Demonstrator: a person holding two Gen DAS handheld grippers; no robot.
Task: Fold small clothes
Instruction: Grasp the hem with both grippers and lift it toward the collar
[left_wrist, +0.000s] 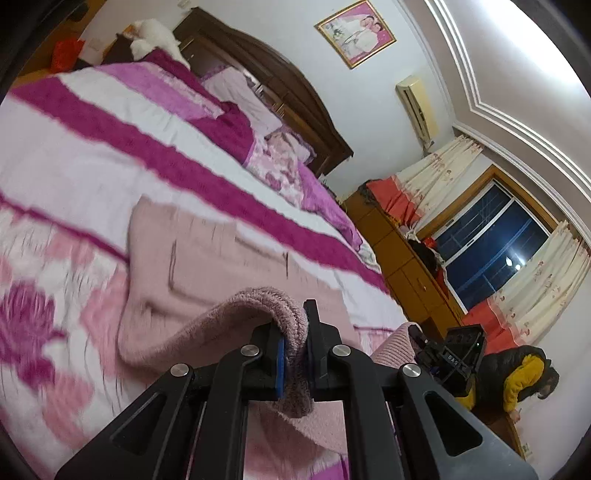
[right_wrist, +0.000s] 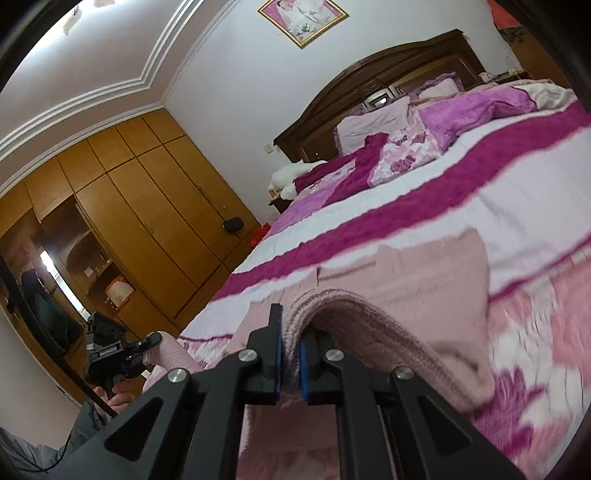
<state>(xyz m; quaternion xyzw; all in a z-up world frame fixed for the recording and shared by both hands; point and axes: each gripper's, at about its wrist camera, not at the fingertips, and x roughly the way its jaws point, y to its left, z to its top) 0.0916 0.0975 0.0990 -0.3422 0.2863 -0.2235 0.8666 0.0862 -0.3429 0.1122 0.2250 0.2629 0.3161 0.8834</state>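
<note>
Two grippers, one garment. Closest in, the left gripper (left_wrist: 295, 354) is clamped down tight on a thick ribbed edge of the pink knit garment (left_wrist: 207, 273), blue pads pressed into the wool with no gap left. Over on the right wrist view, the right gripper (right_wrist: 290, 363) is doing the same: its jaws are pinched on another fold of that same pink knit, fabric bunched between the blue pads.

From each grip the garment arches up and drapes away toward 12 o'clock, its far part spread flat on the bedspread (left_wrist: 92, 155). Its outline is smeared by motion blur, so what kind of garment it is can't be made out. The part below the jaws is cut off by the black gripper frames.

Each camera catches the other gripper: in the left view it sits at 4 o'clock, small and dark; in the right view it shows at 8 o'clock, with the hand (right_wrist: 120, 400) under it only partly visible.

Further out, the magenta, white and floral bedspread runs to two pillows I can count against one dark wooden headboard (right_wrist: 373, 74). One framed picture (left_wrist: 355, 32) hangs on the wall. At 9 o'clock in the right view, a wooden wardrobe (right_wrist: 147, 206); at 3 o'clock in the left view, one dark window (left_wrist: 491, 251) flanked by curtains.
</note>
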